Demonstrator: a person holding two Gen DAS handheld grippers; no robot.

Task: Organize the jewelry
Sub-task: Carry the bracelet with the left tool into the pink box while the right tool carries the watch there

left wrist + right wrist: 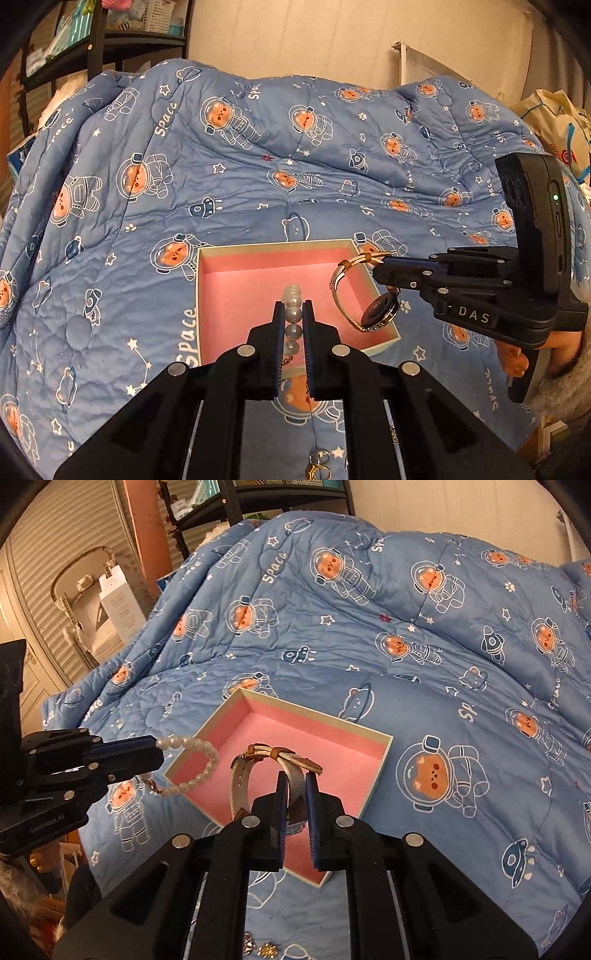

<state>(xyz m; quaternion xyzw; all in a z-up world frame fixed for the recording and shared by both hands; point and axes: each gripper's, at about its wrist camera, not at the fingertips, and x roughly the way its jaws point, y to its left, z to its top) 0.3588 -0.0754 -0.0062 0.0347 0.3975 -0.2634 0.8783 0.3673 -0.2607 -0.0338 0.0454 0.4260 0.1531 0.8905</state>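
Note:
An open box [201, 280] [384, 760] with a pink lining lies on the blue quilt. My left gripper [293, 314] [157, 755] is shut on a pearl bracelet [292, 308] [201, 768], which hangs over the box's near left edge. My right gripper [295, 782] [376, 267] is shut on the strap of a wristwatch [255, 775] [364, 295]. The watch dangles above the box's right side, its round dark case [380, 312] hanging lowest. Nothing lies inside the box.
The quilt [258, 177] [443, 657] with astronaut bears covers the bed. Small gold and sparkly jewelry pieces [319, 465] [258, 949] lie on it near me, below the grippers. Black shelves [110, 40] stand at the back left; a person's hand [554, 354] holds the right gripper.

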